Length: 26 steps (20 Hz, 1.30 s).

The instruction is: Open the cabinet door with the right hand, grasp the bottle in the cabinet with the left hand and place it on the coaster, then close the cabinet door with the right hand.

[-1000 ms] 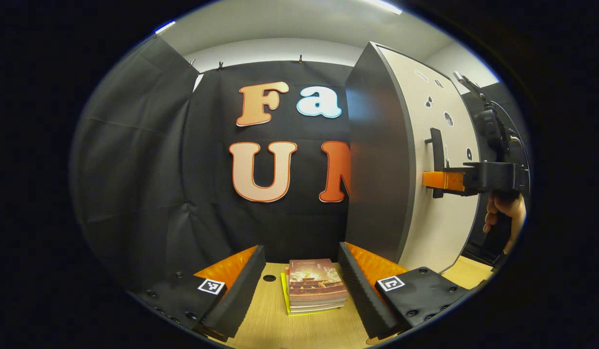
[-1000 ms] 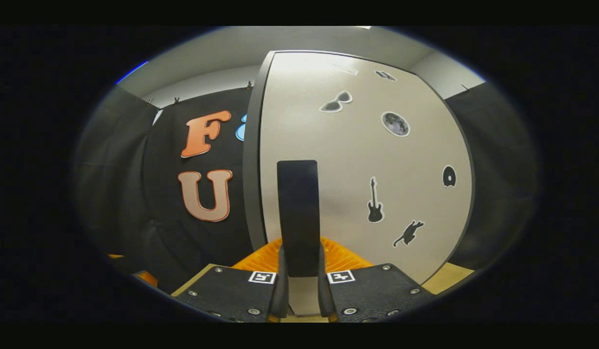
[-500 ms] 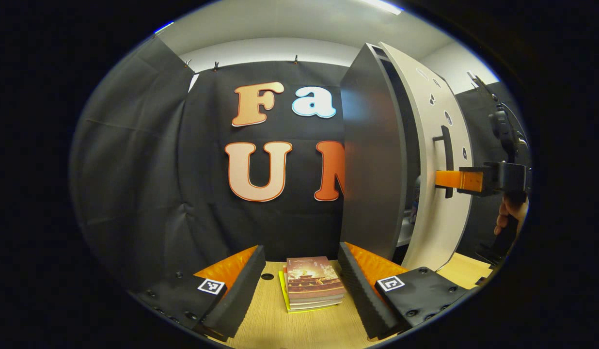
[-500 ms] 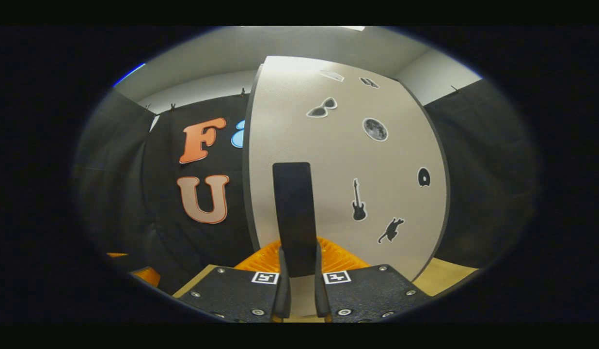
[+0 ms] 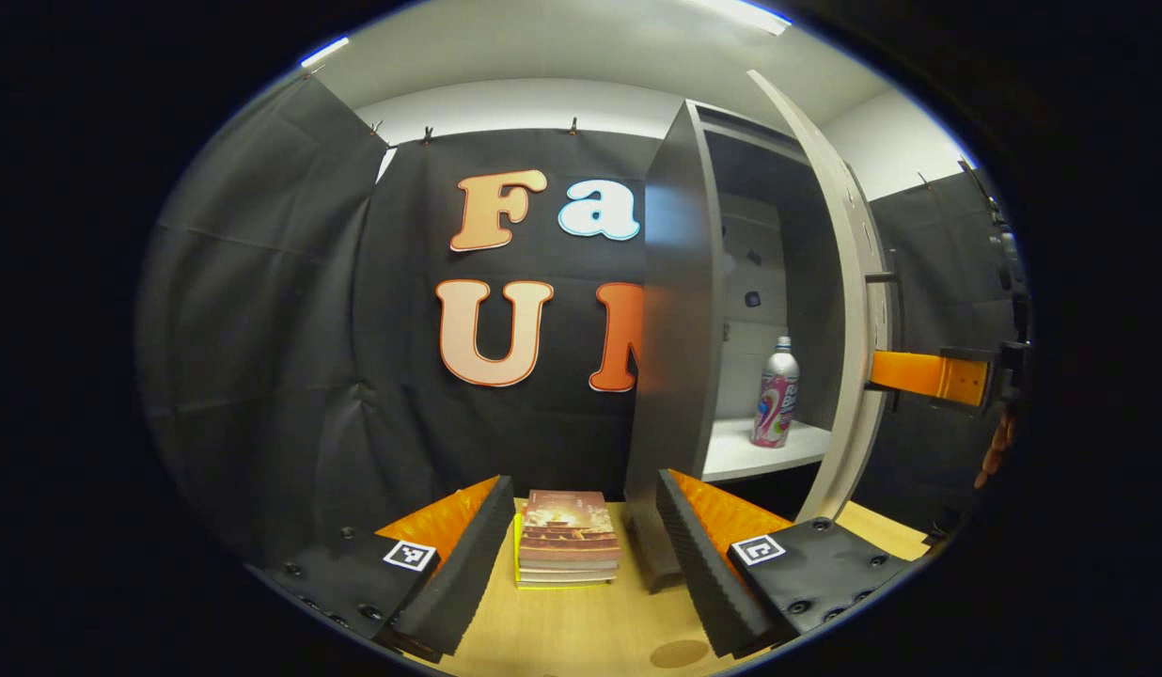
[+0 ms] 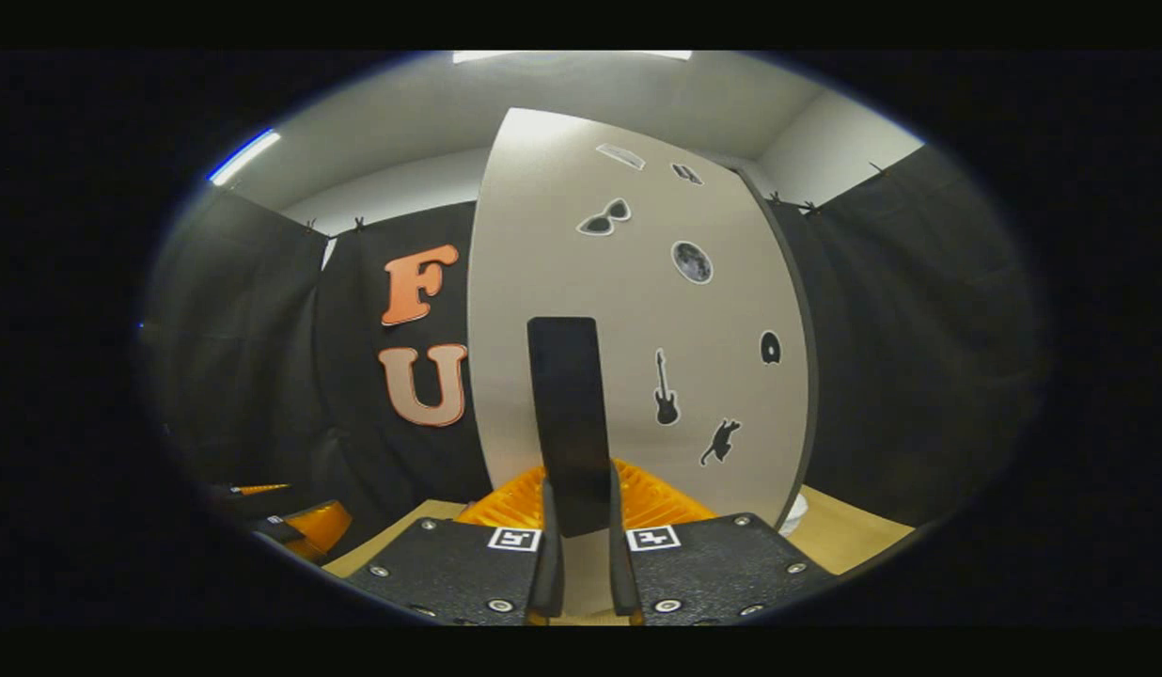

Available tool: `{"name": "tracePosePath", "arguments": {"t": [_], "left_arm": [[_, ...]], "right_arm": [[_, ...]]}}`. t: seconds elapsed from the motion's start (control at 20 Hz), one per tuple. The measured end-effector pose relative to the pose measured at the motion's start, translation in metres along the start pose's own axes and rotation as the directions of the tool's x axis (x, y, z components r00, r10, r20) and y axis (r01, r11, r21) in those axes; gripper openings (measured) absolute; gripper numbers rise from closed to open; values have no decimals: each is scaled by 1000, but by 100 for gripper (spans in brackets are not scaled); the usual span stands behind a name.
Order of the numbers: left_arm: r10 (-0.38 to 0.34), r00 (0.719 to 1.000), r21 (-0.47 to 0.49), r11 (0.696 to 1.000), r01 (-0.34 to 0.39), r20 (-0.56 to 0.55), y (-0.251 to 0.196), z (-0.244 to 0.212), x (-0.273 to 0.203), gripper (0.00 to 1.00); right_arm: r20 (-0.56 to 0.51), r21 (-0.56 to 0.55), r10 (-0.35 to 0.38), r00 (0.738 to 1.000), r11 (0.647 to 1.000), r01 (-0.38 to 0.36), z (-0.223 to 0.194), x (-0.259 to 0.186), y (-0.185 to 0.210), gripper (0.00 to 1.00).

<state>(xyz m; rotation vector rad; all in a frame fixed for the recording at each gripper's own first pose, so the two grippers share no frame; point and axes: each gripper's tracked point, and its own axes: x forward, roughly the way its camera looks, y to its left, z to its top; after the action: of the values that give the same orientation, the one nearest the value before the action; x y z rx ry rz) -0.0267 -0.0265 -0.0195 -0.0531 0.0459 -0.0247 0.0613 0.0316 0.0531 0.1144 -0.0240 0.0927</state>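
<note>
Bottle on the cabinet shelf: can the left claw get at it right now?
Probably yes. The cabinet door is swung wide, held by the right claw shut on its handle. The bottle stands upright, alone on the shelf, and the left claw is open.

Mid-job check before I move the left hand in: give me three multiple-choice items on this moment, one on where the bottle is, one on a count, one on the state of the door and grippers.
1. Where does the bottle stand?
A. on the white shelf inside the cabinet
B. on the stack of books
C. between the left gripper's fingers

2. How many bottles show in the cabinet?
A. none
B. one
C. three

3. What is the right gripper doing?
A. hanging open, clear of the door
B. shut on the door handle, door swung open
C. holding the bottle

Answers: 1 A, it stands upright on the shelf. 2 B, a single bottle stands there. 3 B, both fingers press the handle, and the left gripper view looks into the cabinet.
</note>
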Motion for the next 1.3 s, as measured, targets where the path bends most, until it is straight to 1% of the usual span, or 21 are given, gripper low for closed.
{"name": "tracePosePath", "arguments": {"t": [0.15,0.2,0.25,0.3,0.35,0.4,0.5,0.55,0.6,0.65,0.7,0.8,0.85,0.9,0.95,1.0,1.05,1.1,1.2,1.25,1.3], "left_arm": [[5,1000,-24,1000,-5,-1,-26,-2,-21,98],[7,1000,-33,999,-7,-4,-34,-3,-28,98],[12,1000,-42,999,-12,-8,-41,-5,-33,100],[17,1000,-52,998,-17,-12,-48,-7,-38,99],[17,1000,-64,998,-18,-15,-57,-10,-41,99],[18,1000,-71,997,-19,-14,-65,-12,-45,99],[19,1000,-66,998,-20,-6,-80,-9,-50,100],[16,1000,-57,998,-16,4,-90,-6,-51,96],[9,1000,-49,999,-8,12,-100,-4,-51,96],[-1,1000,-42,999,2,16,-109,-4,-49,98],[-12,1000,-38,999,13,20,-118,-3,-49,98],[-36,999,-37,999,37,30,-135,0,-44,98],[-54,998,-34,998,55,28,-144,1,-40,100],[-72,997,-23,997,73,29,-154,2,-37,98],[-84,996,-12,996,85,35,-160,6,-33,100],[-94,995,-3,996,94,42,-166,8,-29,96],[-104,994,1,995,104,41,-172,9,-25,96],[-118,992,5,993,118,36,-180,7,-21,98],[-148,988,18,989,148,37,-193,8,-17,98],[-155,987,27,988,154,35,-197,9,-16,98],[-162,986,30,986,161,31,-201,7,-14,100]], "right_arm": [[0,0,24,1000,1000,-24,2,-14,-14,19],[1,-1,25,1000,1000,-25,4,-20,-19,21],[0,-7,22,1000,1000,-22,5,-27,-26,19],[4,-13,17,1000,1000,-17,7,-32,-34,19],[3,-15,8,1000,1000,-8,9,-40,-42,14],[0,-14,0,1000,1000,0,10,-42,-50,16],[-12,-11,-28,1000,1000,28,10,-52,-66,16],[-14,-11,-45,999,999,44,10,-57,-76,12],[-15,-15,-63,998,998,62,11,-59,-86,14],[-13,-14,-84,996,996,84,11,-62,-97,13],[-12,-16,-102,995,995,102,12,-63,-103,9],[-6,-45,-130,991,991,130,12,-64,-115,9],[2,-67,-140,990,988,139,13,-65,-121,9],[10,-82,-149,989,985,150,15,-65,-129,4],[16,-91,-153,988,984,154,16,-67,-132,14],[22,-99,-160,987,982,161,16,-65,-138,2],[28,-101,-167,986,980,169,18,-65,-144,6],[29,-82,-163,986,983,165,18,-65,-145,6],[30,-37,-149,988,988,150,17,-62,-139,4],[26,-29,-146,989,989,147,17,-62,-136,13],[25,-35,-137,990,990,138,17,-63,-136,13]]}}
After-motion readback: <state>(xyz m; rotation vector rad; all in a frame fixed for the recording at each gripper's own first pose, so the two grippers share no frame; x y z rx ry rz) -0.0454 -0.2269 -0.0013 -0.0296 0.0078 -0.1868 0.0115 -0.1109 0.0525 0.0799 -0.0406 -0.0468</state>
